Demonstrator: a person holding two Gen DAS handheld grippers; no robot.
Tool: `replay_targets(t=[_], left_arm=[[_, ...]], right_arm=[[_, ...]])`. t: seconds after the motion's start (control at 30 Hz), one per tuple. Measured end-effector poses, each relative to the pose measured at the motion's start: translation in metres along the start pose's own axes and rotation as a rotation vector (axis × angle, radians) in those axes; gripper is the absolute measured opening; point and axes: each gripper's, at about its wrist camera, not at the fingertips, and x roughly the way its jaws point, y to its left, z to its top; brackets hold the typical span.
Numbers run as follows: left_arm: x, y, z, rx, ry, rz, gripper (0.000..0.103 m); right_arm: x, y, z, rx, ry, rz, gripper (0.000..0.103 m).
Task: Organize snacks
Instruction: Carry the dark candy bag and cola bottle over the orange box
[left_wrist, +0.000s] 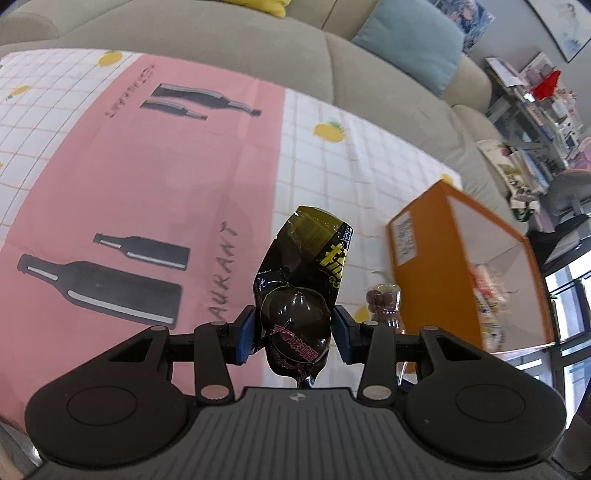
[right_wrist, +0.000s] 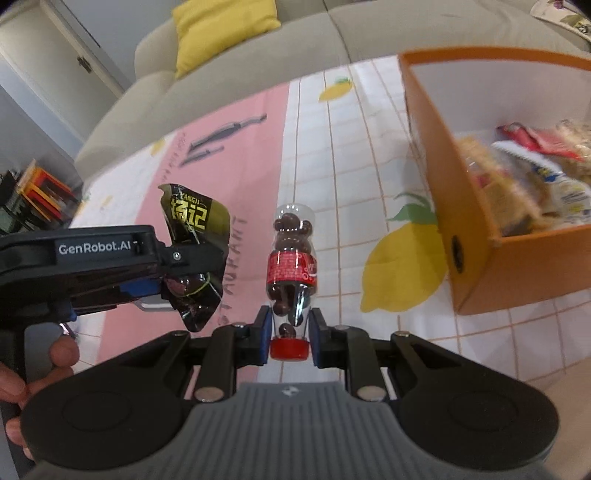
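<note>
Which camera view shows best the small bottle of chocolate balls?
The right wrist view. There the bottle fills the centre, held near its red cap by the right gripper, label and balls clear. The left wrist view shows only part of it, behind the left gripper's finger.

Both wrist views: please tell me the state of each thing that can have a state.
Left tongs: shut on black snack packet, held off the table.
Right tongs: shut on small candy bottle, red cap on.
Orange box: open, holding snacks.

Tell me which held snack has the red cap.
The clear bottle of chocolate balls in the right gripper; the left gripper holds a black foil packet.
</note>
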Motion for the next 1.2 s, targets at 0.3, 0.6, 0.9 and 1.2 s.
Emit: replay_targets(t=[0.3, 0.6, 0.9, 1.2], left_arm=[[-0.024, -0.046, 0.010, 0.075, -0.056, -0.064, 0.049], [-0.020, -0.116, 0.030, 0.221, -0.061, -0.167, 0.049], [0.024, -0.200, 0.050, 0.408, -0.005, -0.213, 0.049], [0.089, -0.237, 0.060, 0.574, 0.132, -0.065, 0.049]], right_arm=[[-0.077, -0.014, 0.010, 0.003, -0.165, -0.012, 0.018], [-0.129, -0.066, 0.049, -0.001, -0.239, -0.108, 0.018], [-0.158, -0.138, 0.094, 0.009, -0.212, -0.266, 0.018], [-0.119, -0.170, 0.116, 0.053, -0.102, -0.265, 0.018]])
